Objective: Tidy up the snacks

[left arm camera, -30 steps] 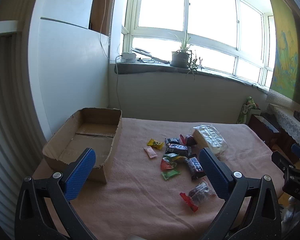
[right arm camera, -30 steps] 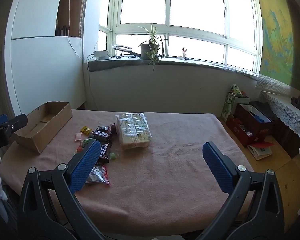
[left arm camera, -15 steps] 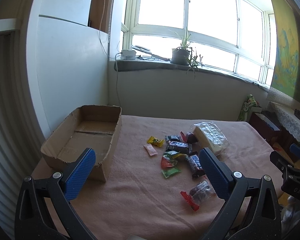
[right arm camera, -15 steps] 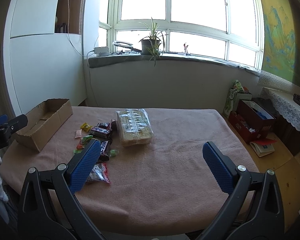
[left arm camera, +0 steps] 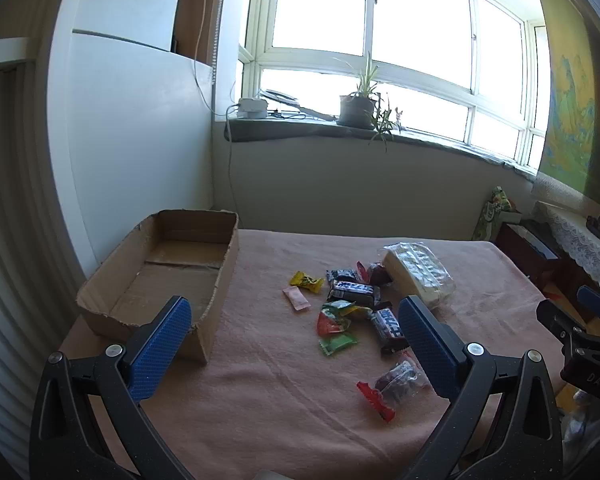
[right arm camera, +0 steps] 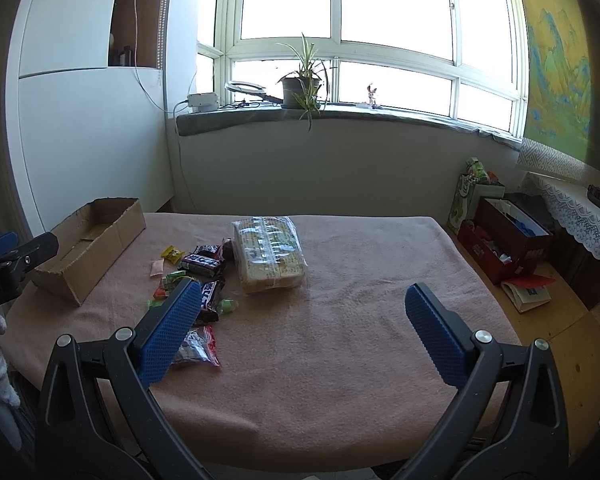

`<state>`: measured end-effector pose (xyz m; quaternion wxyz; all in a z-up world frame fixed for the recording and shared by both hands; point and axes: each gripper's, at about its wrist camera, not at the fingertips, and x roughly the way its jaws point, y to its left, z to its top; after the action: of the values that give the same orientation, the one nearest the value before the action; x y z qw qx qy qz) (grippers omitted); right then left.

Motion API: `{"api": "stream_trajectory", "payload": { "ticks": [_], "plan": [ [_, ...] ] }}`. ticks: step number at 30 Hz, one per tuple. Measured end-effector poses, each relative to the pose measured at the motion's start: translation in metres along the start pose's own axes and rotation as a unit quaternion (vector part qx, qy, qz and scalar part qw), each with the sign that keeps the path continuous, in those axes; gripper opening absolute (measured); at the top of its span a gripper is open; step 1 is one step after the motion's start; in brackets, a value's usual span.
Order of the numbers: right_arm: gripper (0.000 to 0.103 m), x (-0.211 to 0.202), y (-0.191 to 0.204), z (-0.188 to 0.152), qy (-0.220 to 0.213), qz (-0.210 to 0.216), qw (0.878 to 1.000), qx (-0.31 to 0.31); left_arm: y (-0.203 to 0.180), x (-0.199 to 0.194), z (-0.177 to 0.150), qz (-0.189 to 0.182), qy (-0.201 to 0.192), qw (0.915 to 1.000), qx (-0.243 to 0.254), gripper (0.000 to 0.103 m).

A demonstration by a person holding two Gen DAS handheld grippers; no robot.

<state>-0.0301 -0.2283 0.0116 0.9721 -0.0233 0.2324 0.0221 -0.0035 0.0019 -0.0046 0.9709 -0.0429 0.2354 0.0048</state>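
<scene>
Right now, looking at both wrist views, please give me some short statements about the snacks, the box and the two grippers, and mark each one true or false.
1. The cardboard box holds no snacks. True.
2. The left gripper is shut on a candy. False: its jaws stand wide open and hold nothing.
3. The large clear pack of crackers lies on the pink cloth, outside the box. True.
4. The yellow candy lies inside the box. False: it lies on the cloth, beside the box.
5. The right gripper is open. True.
</scene>
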Motion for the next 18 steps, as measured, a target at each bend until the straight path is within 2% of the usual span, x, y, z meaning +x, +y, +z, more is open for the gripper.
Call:
{"api": "stream_trajectory", "payload": {
  "ticks": [18],
  "plan": [
    [0.103, 0.002, 0.0043, -0.0018, 0.002, 0.004, 1.0, -0.004, -0.0007, 0.0011, -0.0001, -0.004, 0.003, 1.0, 0.0, 0.102]
  ]
}}
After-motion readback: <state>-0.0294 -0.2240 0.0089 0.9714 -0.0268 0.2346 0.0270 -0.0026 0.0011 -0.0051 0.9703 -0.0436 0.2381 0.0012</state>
